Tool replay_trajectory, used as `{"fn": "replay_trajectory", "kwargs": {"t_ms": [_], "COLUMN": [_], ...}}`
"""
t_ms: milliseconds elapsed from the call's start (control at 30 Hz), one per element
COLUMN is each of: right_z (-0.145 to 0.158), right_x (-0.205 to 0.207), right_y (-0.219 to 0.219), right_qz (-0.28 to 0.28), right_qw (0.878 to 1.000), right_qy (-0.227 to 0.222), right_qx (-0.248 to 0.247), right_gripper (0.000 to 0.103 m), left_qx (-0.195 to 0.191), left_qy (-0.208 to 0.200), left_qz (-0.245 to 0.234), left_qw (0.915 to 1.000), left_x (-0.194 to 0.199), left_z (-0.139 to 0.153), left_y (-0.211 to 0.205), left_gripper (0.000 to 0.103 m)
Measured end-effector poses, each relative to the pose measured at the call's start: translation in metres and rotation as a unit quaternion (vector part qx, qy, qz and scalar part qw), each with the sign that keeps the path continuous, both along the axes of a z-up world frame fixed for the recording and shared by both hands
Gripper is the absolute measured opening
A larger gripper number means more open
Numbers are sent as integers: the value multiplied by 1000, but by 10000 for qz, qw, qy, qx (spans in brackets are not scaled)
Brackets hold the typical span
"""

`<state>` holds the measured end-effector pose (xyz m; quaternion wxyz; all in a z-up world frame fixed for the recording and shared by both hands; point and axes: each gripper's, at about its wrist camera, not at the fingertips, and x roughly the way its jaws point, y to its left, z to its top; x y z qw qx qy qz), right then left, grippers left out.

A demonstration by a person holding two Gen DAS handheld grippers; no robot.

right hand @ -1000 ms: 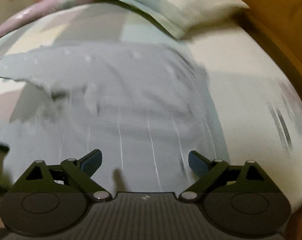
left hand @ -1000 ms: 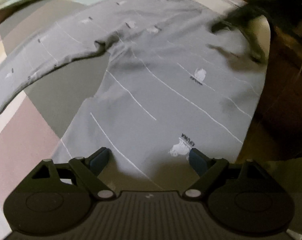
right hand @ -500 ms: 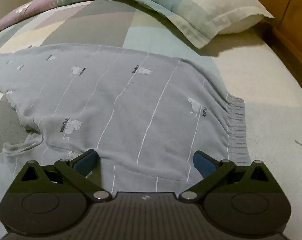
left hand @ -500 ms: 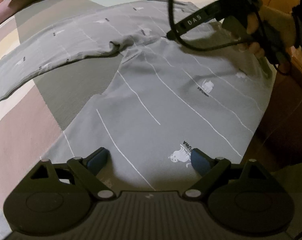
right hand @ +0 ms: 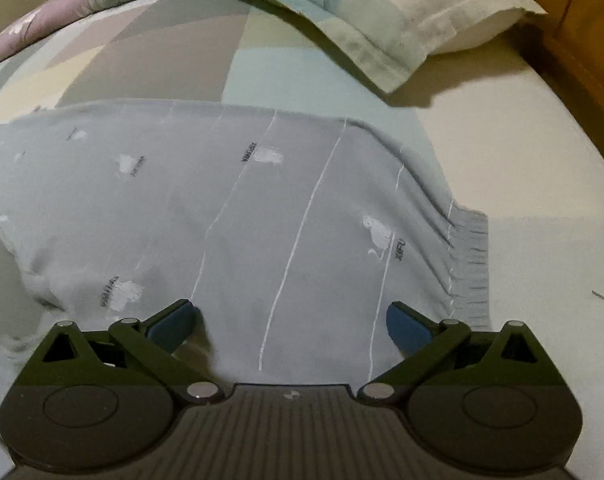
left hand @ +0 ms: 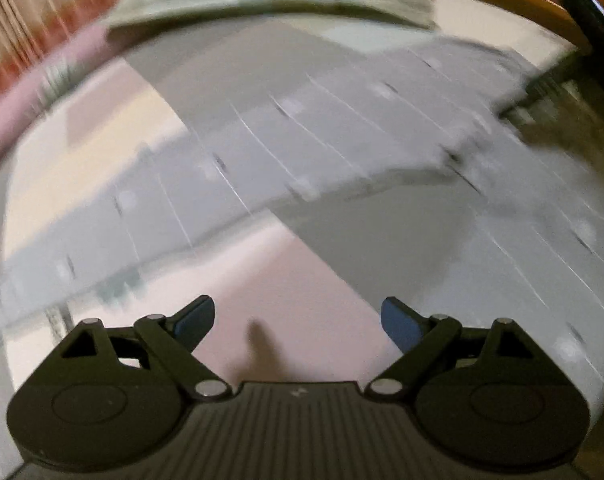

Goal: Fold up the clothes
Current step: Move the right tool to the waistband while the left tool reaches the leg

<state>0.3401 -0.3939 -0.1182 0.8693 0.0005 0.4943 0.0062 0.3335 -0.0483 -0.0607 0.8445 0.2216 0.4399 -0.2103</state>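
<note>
Grey trousers (right hand: 281, 200) with thin white stripes and small white prints lie spread on the bed. Their ribbed waistband (right hand: 468, 264) is at the right in the right wrist view. My right gripper (right hand: 289, 320) hangs open just over the cloth near the waist, nothing between its blue pads. The left wrist view is blurred. One trouser leg (left hand: 261, 160) runs there from lower left to upper right, the other leg (left hand: 542, 260) lies at the right. My left gripper (left hand: 297, 320) stands open over the pink sheet between the legs, holding nothing.
A patchwork sheet (left hand: 302, 272) in pink, grey and cream covers the bed. A pale green pillow (right hand: 382, 12) lies at the head, beyond the trousers. The bare white mattress (right hand: 542, 160) and the wooden bed frame (right hand: 582, 40) are at the right. A curtain (left hand: 21, 20) hangs far left.
My left gripper has swung off the trousers' body to the gap between the legs, and its view is now blurred. The right gripper came down over the waist part and then held still.
</note>
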Motion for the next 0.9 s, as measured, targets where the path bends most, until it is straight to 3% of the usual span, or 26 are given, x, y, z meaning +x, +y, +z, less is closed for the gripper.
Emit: {"fn": "replay_trajectory", "kwargs": {"t_ms": [133,333,467,733,900], "right_z": [-4,-5,-5,-6,-6], "right_x": [-6,-7,-11,-13,-11], "right_y": [1,2,3,3,4], "right_qz": [36,53,40,54,43], "right_qw": [9998,9994,9990,9987,9990], "right_qy": [-206,-329,-429,-485,-428], "right_qx": [-45,-106,-128,-135,-143], "right_gripper": [103,103,103,103,103], "left_qx": [-429,-987,-1297,-1424,-1697], "left_qy": [-269,-75,275,184,247], "left_qz": [107,420,687,950,1141], "left_qw": [9987,9942,9888,9851,9786], "left_x": [79,155,178,196,173], "left_z": [1,-25,-40,-34,-26], "left_y": [-11,-39,-45,-46,-28], "left_gripper": [90,90,90,92,92]}}
